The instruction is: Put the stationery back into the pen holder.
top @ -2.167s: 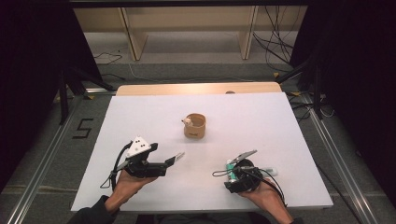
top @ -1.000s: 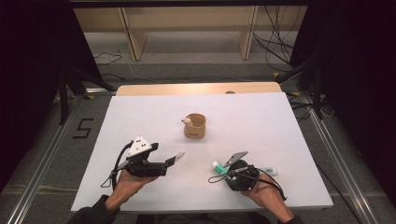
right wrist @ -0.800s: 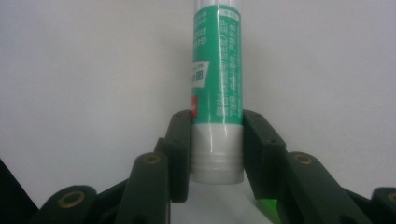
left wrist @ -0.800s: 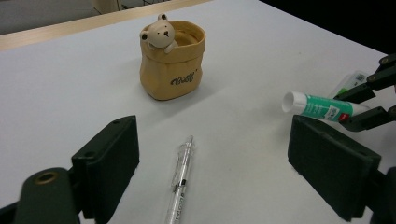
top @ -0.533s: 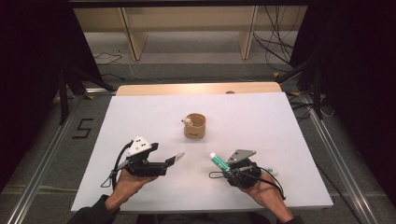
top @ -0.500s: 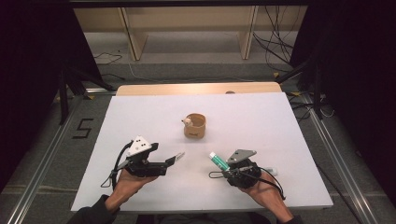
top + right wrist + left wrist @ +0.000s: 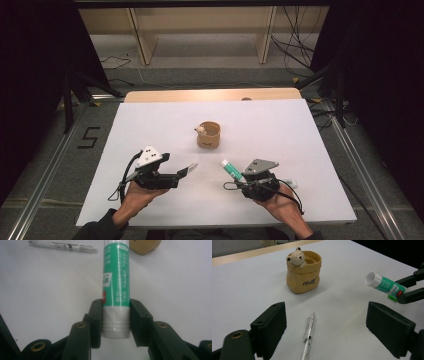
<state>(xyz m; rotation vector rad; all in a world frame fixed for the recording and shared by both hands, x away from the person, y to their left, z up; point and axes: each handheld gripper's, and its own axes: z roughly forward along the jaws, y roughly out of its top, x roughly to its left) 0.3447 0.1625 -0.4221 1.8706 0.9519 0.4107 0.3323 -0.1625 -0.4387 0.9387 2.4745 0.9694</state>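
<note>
Glue stick (image 7: 116, 287) sits clamped between the right gripper (image 7: 116, 322) jaws — pinched near its base. Left gripper (image 7: 325, 327) is spread wide, a pen (image 7: 308, 337) lying between its jaws — untouched.

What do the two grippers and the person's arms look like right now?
Both are black two-jaw tools with flat rectangular pads and brass-coloured pivot holes. The left gripper carries a white three-cornered plate, the right gripper a grey one. A black cable loops from each body. A dark sleeve covers the left forearm.
</note>
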